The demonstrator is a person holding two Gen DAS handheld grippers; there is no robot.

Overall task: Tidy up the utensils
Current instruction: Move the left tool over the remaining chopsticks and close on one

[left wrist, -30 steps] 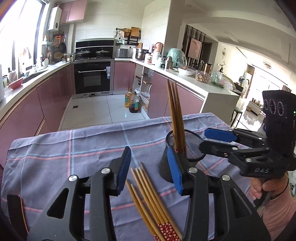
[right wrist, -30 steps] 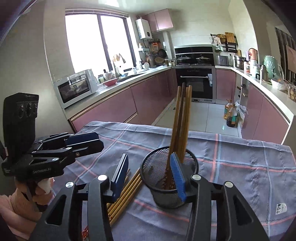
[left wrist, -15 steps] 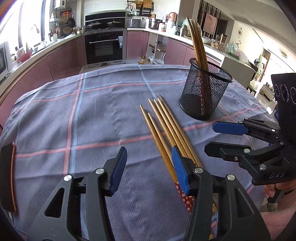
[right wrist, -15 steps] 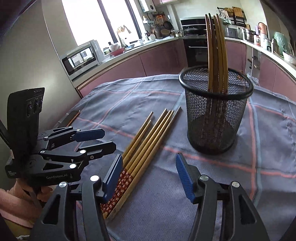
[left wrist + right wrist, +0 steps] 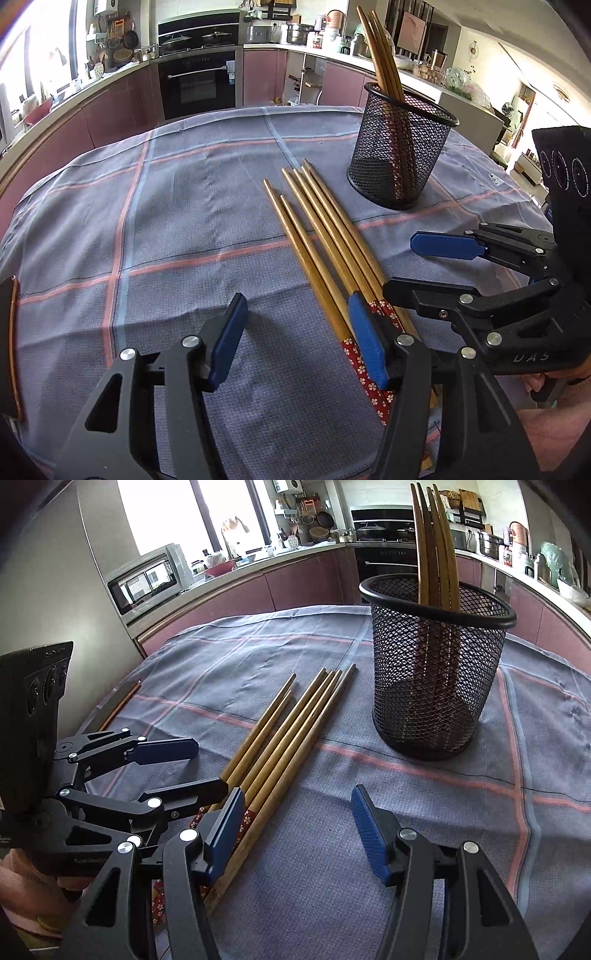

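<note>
Both grippers are held partly open over the tablecloth (image 5: 177,206), and nothing is gripped. On the left gripper (image 5: 295,332), whose jaws have just been opening, the right pad is seen over the patterned ends of the loose chopsticks (image 5: 325,236); contact cannot be told. The right gripper (image 5: 295,823) is spread beside the same bundle, its left pad over the red ends. Behind the bundle a mesh cup (image 5: 436,672) is stood, with more chopsticks upright in it.
</note>
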